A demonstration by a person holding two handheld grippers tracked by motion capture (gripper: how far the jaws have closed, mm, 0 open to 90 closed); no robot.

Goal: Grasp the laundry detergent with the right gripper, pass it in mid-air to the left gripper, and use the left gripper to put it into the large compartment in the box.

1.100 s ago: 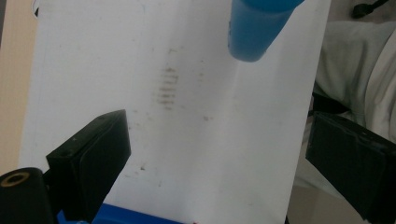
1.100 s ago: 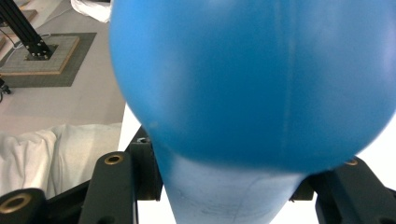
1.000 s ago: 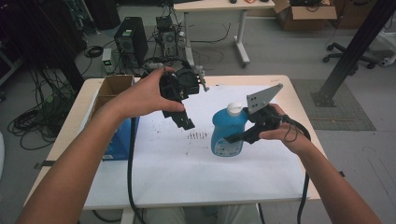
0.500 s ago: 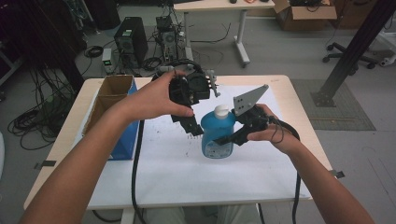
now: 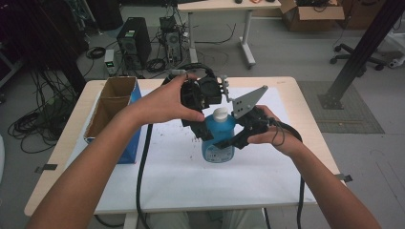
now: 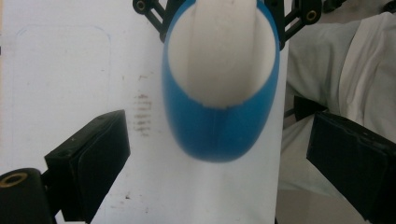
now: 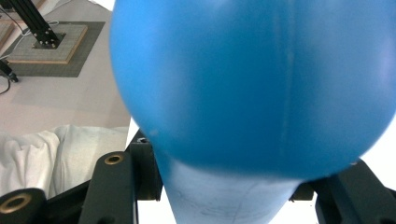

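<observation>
**Bottle clamped from the right, open jaws above its cap**

Bottle [image 5: 218, 143] of blue plastic with a white cap [image 5: 220, 113] stands upright near the middle of the white sheet [image 5: 191, 176] that covers the table [image 5: 305, 109]. The right gripper [image 5: 229, 142] comes in from the right side and its jaws are closed on the bottle's lower body; in the right gripper view the blue wall [image 7: 252, 84] sits pinched between the two black jaws, and the person's pale trousers [image 7: 51, 154] show beyond the table edge. The left gripper [image 5: 203, 131] hangs over the bottle, pointing down beside the cap. In the left gripper view its jaws stand wide apart, one on either side of the bottle [image 6: 219, 121], with clear white sheet between each pad and the blue wall, so nothing is gripped there. A patch of dark smudges [image 6: 142, 114] marks the sheet just beside the bottle. An open cardboard box [image 5: 112, 102] with a blue side stands at the table's left edge, well apart from the bottle.
</observation>
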